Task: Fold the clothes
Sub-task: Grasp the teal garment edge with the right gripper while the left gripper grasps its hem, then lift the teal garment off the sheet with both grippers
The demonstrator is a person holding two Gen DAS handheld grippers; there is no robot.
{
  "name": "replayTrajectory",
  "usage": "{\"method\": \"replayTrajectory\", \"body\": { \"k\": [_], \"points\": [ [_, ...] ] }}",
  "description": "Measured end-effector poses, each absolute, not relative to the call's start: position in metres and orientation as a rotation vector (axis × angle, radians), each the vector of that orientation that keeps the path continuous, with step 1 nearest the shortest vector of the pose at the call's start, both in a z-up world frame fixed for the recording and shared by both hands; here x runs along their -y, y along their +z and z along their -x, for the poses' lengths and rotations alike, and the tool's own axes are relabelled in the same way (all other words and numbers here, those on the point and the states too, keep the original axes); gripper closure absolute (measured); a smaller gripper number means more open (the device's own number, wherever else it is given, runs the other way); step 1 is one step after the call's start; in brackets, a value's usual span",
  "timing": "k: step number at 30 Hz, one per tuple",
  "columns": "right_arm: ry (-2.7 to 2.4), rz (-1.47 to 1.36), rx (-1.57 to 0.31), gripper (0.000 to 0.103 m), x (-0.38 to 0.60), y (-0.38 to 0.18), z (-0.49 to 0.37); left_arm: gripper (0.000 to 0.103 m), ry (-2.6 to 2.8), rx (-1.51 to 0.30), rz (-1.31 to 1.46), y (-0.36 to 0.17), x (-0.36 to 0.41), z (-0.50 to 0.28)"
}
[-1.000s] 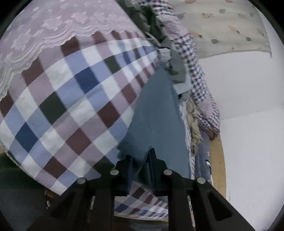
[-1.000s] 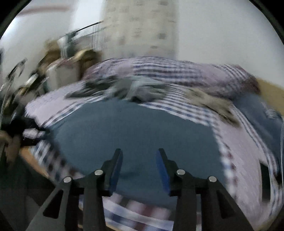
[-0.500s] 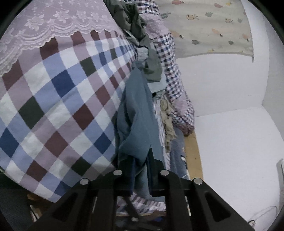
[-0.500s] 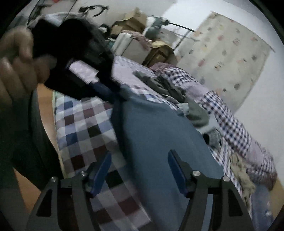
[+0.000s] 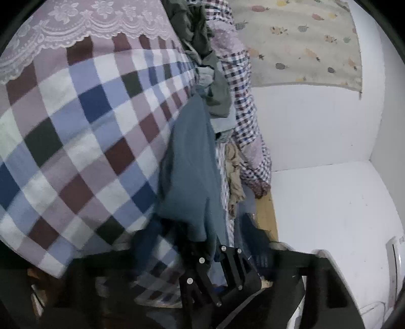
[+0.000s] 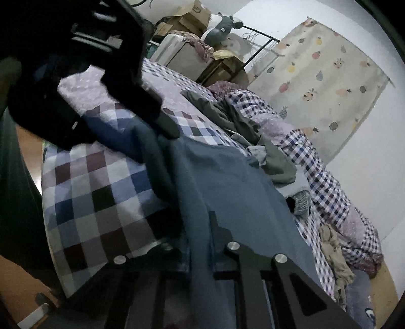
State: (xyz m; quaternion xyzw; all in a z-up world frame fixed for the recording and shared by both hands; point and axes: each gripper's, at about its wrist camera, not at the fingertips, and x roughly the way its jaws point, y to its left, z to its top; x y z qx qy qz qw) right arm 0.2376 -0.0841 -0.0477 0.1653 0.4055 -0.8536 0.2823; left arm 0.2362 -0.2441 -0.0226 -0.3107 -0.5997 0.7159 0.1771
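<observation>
A slate-blue garment point(image 5: 192, 157) lies on the checked bed cover point(image 5: 76, 126) and hangs over its near edge. My left gripper point(image 5: 200, 235) has its jaws opening, its blurred fingers wide apart on either side of the garment's hanging edge without pressing it. Just below it in the left wrist view, my right gripper point(image 5: 222, 263) pinches that same edge. In the right wrist view the right gripper point(image 6: 200, 235) is closing, its jaws narrow on a fold of the blue garment point(image 6: 227, 182). The dark left gripper point(image 6: 126, 131) is up at the left, over the garment's far corner.
Crumpled grey-green clothes point(image 6: 276, 162), a beige garment point(image 6: 334, 253) and a small-checked quilt point(image 6: 316, 172) lie further along the bed. A fruit-print curtain point(image 6: 324, 83) hangs on the white wall. Boxes and a suitcase point(image 6: 189, 17) are stacked beyond the bed. A wooden floor strip point(image 5: 265, 215) shows beside it.
The left jaws, shut on the blue garment before, have spread wide. The right gripper has swung in beside the left one, rolled, and gone from wide open to closed on the garment's edge.
</observation>
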Motion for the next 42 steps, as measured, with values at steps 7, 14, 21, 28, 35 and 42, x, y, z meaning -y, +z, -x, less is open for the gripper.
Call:
{"method": "replayTrajectory", "body": {
  "k": [7,14,21,28,35,42],
  "points": [
    [-2.304,-0.428,-1.02,0.095,0.077,-0.028,-0.241,0.023,2.054,1.594,0.931,-0.017,0.216,-0.21],
    [-2.303,-0.441,-0.989,0.096,0.077,-0.022,-0.241,0.023,2.103,1.579,0.874,-0.013,0.209,-0.181],
    [-2.308,-0.434,-0.976,0.095,0.077,-0.018,-0.242,0.033,2.124,1.593,0.848,-0.013,0.209,-0.165],
    [-2.315,-0.422,-0.988,0.095,0.079,-0.018,-0.244,0.092,2.156,1.595,0.893,-0.015,0.21,-0.163],
    [-2.351,-0.395,-1.077,0.08,0.077,-0.025,-0.251,0.095,2.154,1.595,0.906,-0.009,0.215,-0.165],
    [-2.422,-0.417,-1.19,0.056,0.053,-0.042,-0.245,0.096,2.091,1.619,0.866,0.0,0.22,-0.163]
  ]
}}
